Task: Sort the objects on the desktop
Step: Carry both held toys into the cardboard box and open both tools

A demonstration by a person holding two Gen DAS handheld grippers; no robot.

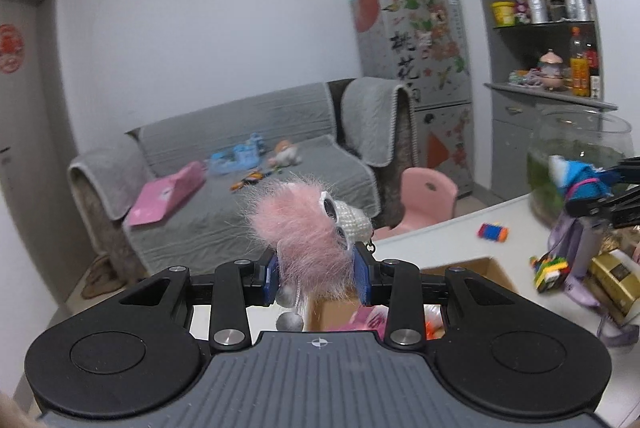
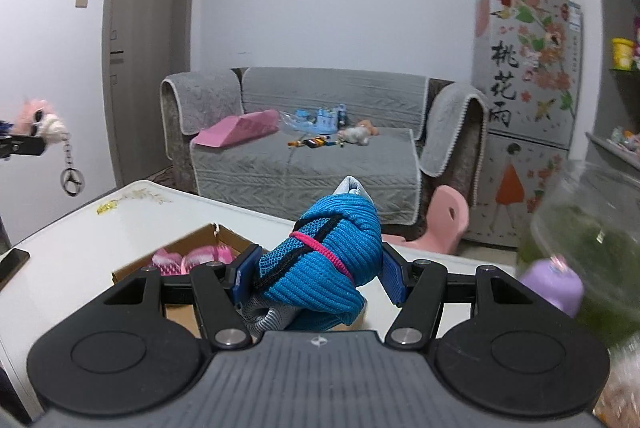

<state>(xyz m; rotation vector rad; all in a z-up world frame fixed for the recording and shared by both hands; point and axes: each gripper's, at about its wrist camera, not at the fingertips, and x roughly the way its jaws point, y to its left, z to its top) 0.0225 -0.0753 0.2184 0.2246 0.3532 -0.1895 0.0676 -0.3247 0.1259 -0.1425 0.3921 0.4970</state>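
Left wrist — plush keychain point(image 1: 308, 228) between tool point(image 1: 318, 278) pads

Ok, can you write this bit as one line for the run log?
left gripper: shut on pink fluffy keychain | right gripper: shut on blue knitted bundle | both held above cardboard box

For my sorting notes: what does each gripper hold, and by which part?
Left gripper: pink fluffy keychain, gripped by its fur body. Right gripper: rolled blue knit fabric, around its middle.
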